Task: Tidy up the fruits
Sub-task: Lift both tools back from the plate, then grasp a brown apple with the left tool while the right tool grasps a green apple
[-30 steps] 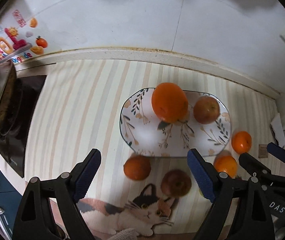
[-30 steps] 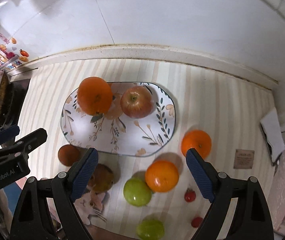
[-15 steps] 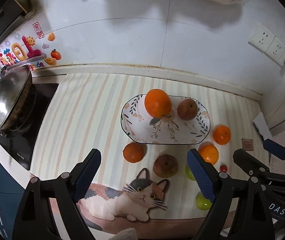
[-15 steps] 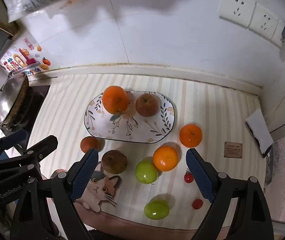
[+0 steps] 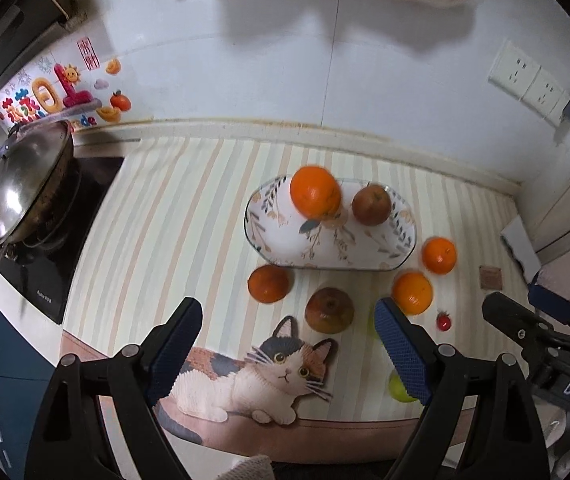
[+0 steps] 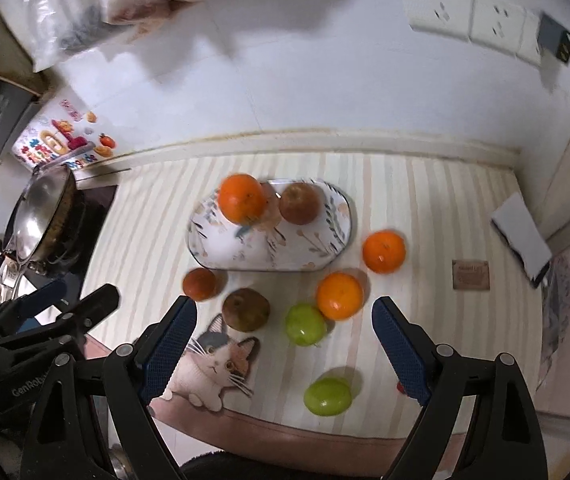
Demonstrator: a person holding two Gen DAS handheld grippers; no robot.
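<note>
A striped mat (image 6: 425, 208) covers a counter under a white tiled wall, with a cat picture (image 5: 269, 376) printed at its near edge. Above the mat, the left gripper (image 5: 289, 344) hangs with its blue-padded jaws wide apart and nothing between them; the right gripper (image 6: 285, 344) hangs the same way, jaws spread and empty.

The floral plate (image 6: 221, 252) is the landmark. On it sit a large orange (image 6: 242, 198) and, just right of that, a reddish apple (image 6: 300, 203). In front of the plate's left end lies a dark orange (image 6: 200, 283), and beside it, nearer the cat, a brown apple (image 6: 246, 309). In front of the plate's right end are a bright orange (image 6: 339, 295) and a green fruit (image 6: 305, 324), close together. Another orange (image 6: 384, 250) rests just right of the plate. A second green fruit (image 6: 328, 396) lies well in front, near the mat's edge. Far left of the plate stands a lidded wok (image 5: 25, 184).
</note>
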